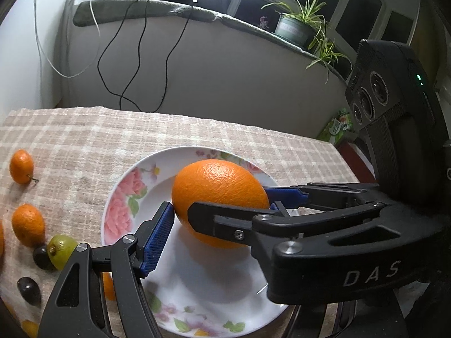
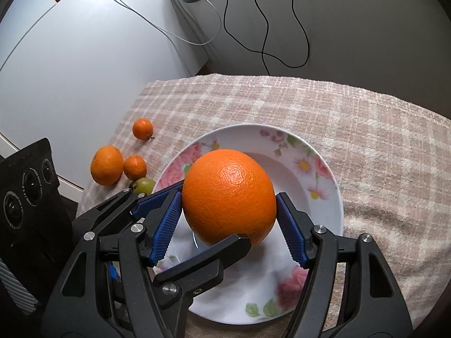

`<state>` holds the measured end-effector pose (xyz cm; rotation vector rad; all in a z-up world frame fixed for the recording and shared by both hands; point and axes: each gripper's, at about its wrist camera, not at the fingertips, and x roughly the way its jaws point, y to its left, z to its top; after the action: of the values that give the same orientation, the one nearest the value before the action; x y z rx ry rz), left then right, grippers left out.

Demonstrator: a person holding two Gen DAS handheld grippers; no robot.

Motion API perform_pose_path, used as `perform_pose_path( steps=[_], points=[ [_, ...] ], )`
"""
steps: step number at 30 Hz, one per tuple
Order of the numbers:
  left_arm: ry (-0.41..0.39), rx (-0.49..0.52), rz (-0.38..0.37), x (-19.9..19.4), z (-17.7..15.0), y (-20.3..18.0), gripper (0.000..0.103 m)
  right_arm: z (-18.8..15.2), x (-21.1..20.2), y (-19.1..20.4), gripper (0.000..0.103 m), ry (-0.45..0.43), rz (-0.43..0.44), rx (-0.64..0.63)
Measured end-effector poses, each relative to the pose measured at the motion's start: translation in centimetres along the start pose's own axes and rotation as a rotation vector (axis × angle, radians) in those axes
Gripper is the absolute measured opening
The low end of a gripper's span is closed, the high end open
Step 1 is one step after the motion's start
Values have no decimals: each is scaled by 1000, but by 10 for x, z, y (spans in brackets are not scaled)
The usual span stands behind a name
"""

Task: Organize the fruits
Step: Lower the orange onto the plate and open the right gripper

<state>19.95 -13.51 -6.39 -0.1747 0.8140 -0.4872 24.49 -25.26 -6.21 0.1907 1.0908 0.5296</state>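
Note:
A large orange point(image 1: 220, 186) point(image 2: 228, 188) sits low over the white floral plate point(image 1: 121, 197) point(image 2: 324, 169); I cannot tell whether it touches the plate. My left gripper point(image 1: 222, 207) is shut on it, with one blue pad point(image 1: 157, 239) pressing its left side. My right gripper point(image 2: 229, 205) is also shut on the orange, a blue pad against each flank. In the right wrist view, the left gripper's black finger point(image 2: 203, 259) crosses under the front of the orange.
Small mandarins point(image 1: 21, 166) point(image 2: 106, 169), a green fruit point(image 1: 60, 250) point(image 2: 144, 185) and dark grapes point(image 1: 28, 290) lie on the plaid cloth point(image 2: 366, 129) left of the plate. Cables point(image 1: 135, 56) hang down the wall behind. A potted plant point(image 1: 296, 25) stands on the sill.

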Motion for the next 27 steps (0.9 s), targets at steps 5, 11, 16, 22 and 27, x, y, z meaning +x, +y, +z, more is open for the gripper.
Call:
perform_pose_path(
  steps=[5,11,16,22,27],
  points=[
    [-2,-14,14,-1,1,1,70,-1,-4,3,71,-18,-22,-10],
    [-10,-17,34,-9,0,5,70,2,-19,10,71,-53,-57,-32],
    [-23,-11,49,-20,-1,4,70,0,-28,16,73,-75,-76,-38],
    [-40,-12,60,-34,-4,7,70,-3,-42,27,77,-110,-108,-50],
    [-62,-13,70,-50,-9,13,70,-5,-56,37,82,-156,-118,-55]
  ],
)
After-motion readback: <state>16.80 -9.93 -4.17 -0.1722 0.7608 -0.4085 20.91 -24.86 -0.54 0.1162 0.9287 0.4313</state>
